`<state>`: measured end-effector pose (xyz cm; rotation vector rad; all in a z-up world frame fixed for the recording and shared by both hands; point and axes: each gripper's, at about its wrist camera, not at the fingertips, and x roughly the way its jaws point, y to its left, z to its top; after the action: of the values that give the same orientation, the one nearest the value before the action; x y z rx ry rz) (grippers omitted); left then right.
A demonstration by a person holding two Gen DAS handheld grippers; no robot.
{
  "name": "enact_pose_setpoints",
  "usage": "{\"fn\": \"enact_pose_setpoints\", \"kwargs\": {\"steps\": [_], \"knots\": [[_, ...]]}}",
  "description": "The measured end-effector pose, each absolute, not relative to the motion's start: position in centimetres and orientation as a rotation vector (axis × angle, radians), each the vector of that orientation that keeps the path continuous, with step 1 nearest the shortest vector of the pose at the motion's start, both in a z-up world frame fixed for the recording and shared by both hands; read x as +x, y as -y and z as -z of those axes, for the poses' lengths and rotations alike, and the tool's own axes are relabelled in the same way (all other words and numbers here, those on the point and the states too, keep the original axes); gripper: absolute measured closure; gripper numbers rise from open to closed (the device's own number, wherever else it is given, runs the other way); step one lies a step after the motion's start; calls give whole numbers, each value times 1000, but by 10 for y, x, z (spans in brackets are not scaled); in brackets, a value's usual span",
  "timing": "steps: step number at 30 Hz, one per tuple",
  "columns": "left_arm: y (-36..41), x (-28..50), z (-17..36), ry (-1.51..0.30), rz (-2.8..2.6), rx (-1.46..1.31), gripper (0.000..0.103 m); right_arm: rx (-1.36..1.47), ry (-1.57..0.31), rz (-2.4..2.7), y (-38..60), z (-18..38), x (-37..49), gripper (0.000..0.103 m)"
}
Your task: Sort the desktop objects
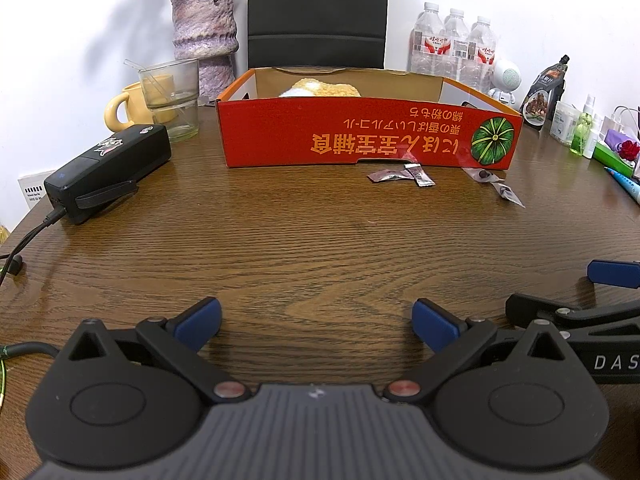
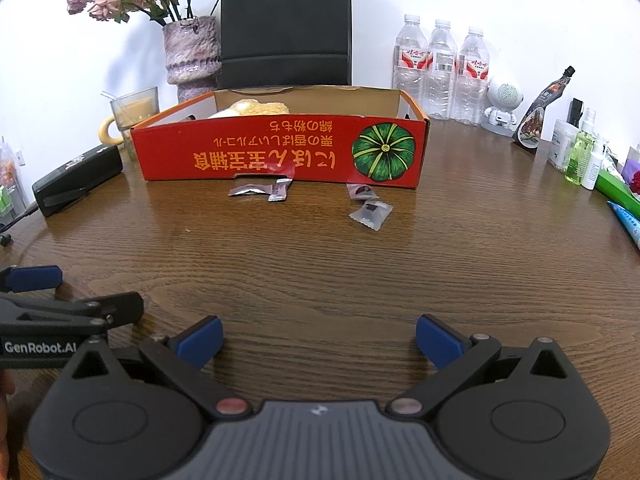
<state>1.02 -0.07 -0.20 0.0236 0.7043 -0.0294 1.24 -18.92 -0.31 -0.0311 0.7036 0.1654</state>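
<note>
Brown wood lies bare under both spread, empty grippers, left (image 1: 316, 322) and right (image 2: 319, 340), so sorting looks unstarted; next, reach far toward the sweets (image 2: 370, 213) beside the red box (image 2: 280, 152).

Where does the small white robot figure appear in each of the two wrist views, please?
Left wrist view: the white robot figure stands at upper right, just right of the water bottles.
Right wrist view: the figure is again at upper right, right of the bottles.
Shared landmark: the red box with the green pumpkin picture, left of the figure.
</note>
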Motion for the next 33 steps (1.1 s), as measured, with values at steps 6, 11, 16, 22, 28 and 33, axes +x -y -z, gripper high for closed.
{"fn": "enact_pose_setpoints", "kwargs": {"steps": [6, 11, 16, 22, 28, 33], "knots": [[1, 10, 2, -704, 29, 24, 0, -31, -703, -165, 189, 3, 12, 0], [1, 10, 2, -704, 28, 23, 0, -32, -704, -163, 189, 4, 13, 0], [1, 10, 2, -704, 28, 23, 0, -33, -704, -161, 189, 4, 13, 0], [1, 11, 2, -704, 29, 24, 0, -33, -704, -160, 189, 4, 13, 0], [1, 10, 2, -704, 26, 22, 0, -35, -705, -153, 189, 4, 13, 0], [0, 10, 3, -704, 24, 22, 0, -35, -705, -150, 189, 4, 14, 0]]}}
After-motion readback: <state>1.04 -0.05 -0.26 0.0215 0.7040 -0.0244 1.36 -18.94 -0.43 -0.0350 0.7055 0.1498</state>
